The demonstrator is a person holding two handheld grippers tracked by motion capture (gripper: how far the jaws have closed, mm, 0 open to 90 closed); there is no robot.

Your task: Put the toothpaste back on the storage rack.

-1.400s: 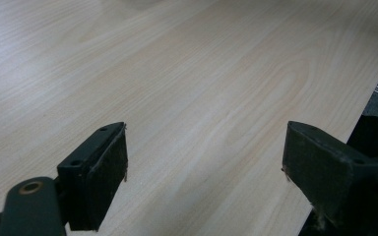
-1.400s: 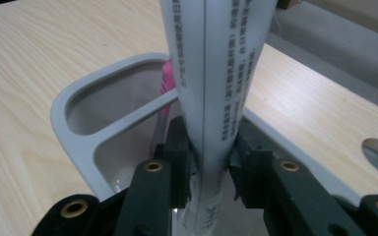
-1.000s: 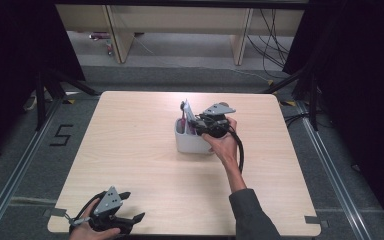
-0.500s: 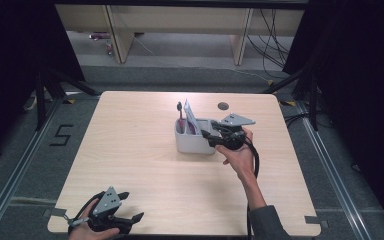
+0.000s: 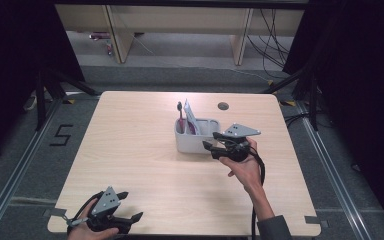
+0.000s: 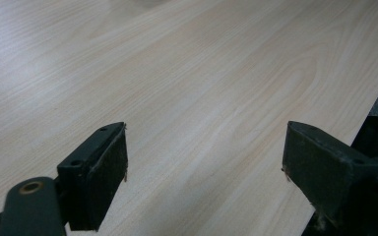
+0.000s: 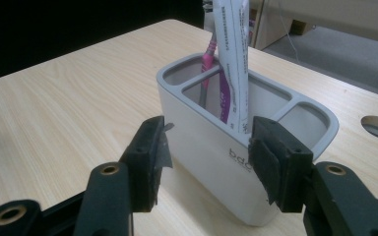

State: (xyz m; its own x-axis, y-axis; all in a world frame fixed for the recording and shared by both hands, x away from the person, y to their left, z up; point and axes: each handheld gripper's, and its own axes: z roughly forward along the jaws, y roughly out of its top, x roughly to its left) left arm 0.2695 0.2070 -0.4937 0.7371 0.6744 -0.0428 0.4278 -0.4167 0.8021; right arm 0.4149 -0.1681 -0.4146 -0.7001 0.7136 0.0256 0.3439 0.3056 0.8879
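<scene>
A white holder (image 5: 192,140) with several compartments stands at the table's middle. In it a white and purple tube (image 5: 190,120) and a pink toothbrush (image 5: 181,116) stand upright; both also show in the right gripper view, the tube (image 7: 234,54) in front of the toothbrush (image 7: 207,61). My right gripper (image 5: 211,140) hovers just right of the holder (image 7: 211,142), open, jaws pointing at its side with nothing between them. My left gripper (image 5: 130,206) rests at the table's near left edge, open over bare wood (image 6: 204,162).
A round cable hole (image 5: 223,106) sits in the wooden table (image 5: 130,150) behind the holder. A floor mark "5" (image 5: 61,135) lies left of the table. Cabinet legs and cables stand beyond the far edge.
My right gripper has pulled back from over the holder to its right side and come nearer the person. The tube stays in the holder. The left gripper has not moved.
</scene>
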